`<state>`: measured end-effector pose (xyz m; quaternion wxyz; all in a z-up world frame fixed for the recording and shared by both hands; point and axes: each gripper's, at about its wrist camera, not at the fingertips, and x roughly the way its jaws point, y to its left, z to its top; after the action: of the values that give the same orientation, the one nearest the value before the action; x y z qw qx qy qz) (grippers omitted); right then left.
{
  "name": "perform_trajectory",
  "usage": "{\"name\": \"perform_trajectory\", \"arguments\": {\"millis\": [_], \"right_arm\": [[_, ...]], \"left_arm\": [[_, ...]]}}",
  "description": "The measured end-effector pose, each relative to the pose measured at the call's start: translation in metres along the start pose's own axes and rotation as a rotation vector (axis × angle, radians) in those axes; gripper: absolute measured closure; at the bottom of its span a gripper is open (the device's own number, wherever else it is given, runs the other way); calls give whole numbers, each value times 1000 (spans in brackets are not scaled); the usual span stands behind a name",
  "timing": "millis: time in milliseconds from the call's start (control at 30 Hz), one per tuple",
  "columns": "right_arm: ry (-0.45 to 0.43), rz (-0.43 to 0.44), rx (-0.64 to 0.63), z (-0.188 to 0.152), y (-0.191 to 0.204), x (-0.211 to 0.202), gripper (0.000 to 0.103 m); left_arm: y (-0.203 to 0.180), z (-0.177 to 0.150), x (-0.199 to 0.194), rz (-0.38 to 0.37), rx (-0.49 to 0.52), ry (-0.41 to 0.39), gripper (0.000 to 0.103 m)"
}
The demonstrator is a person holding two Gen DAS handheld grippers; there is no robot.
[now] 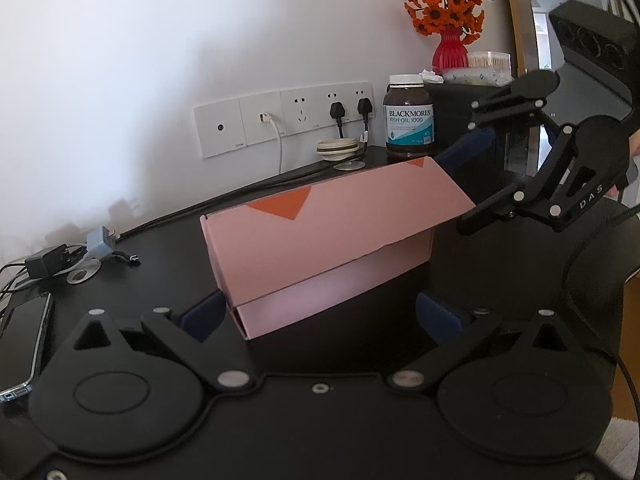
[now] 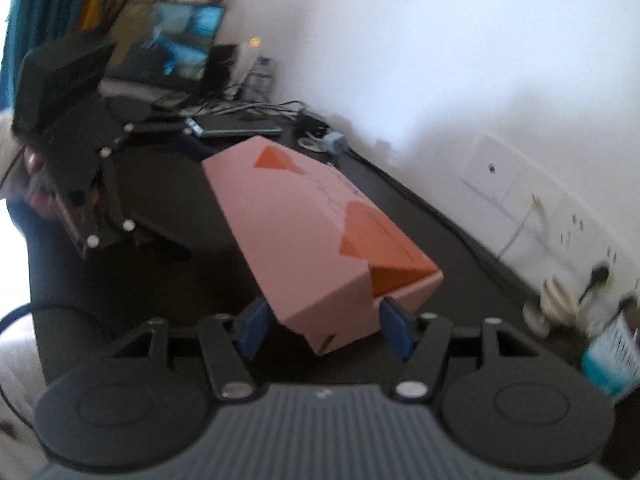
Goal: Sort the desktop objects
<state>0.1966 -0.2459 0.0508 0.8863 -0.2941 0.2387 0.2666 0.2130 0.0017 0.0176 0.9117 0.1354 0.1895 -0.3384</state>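
A: Where is the pink box (image 1: 320, 240) now?

B: It is on the black desk (image 1: 160, 264), about in the middle, and it stands tilted. It has orange triangles on its top face.

A: Who holds it?

B: The right gripper (image 2: 322, 330) has the near end of the box between its two blue pads (image 2: 252, 330). In the right wrist view the pads look to be touching the two sides of that end, so I read this as a grasp, but the picture is blurred and I am not fully sure.

A: And the left gripper (image 1: 320, 316)?

B: Its jaws are spread wide. One end of the box lies between the blue pads, close to the left pad (image 1: 202, 314), and the other pad is clearly apart from the box. It grasps nothing.

A: What is around the box?

B: Behind it stands a brown bottle (image 1: 409, 118) with a white cap, near the wall sockets (image 1: 284, 118). Further right is a red vase with orange flowers (image 1: 446, 16). At the left edge of the desk lie a phone (image 1: 24, 340) and a charger (image 1: 42, 266) with cables.
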Motion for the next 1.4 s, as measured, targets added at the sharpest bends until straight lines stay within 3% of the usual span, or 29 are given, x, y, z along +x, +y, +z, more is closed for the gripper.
{"name": "perform_trajectory", "arguments": {"millis": [200,433,600,800,1000,1200,1400], "right_arm": [[31,-27,-171,9,17,1,43],[39,-50,-228,11,19,1,43],[62,-21,-208,14,16,5,45],[52,103,23,20,-11,1,45],[39,228,239,11,-38,2,45],[37,273,308,7,-44,6,45],[57,253,305,11,-38,15,43]], "left_arm": [[1,0,1,-2,-9,6,0],[1,0,0,-4,-8,1,0],[0,0,0,3,-5,-3,0],[-4,2,-5,49,16,-39,0],[-3,4,-6,45,9,-36,0],[-5,1,-1,63,39,-20,0],[5,2,9,11,-5,36,0]]}}
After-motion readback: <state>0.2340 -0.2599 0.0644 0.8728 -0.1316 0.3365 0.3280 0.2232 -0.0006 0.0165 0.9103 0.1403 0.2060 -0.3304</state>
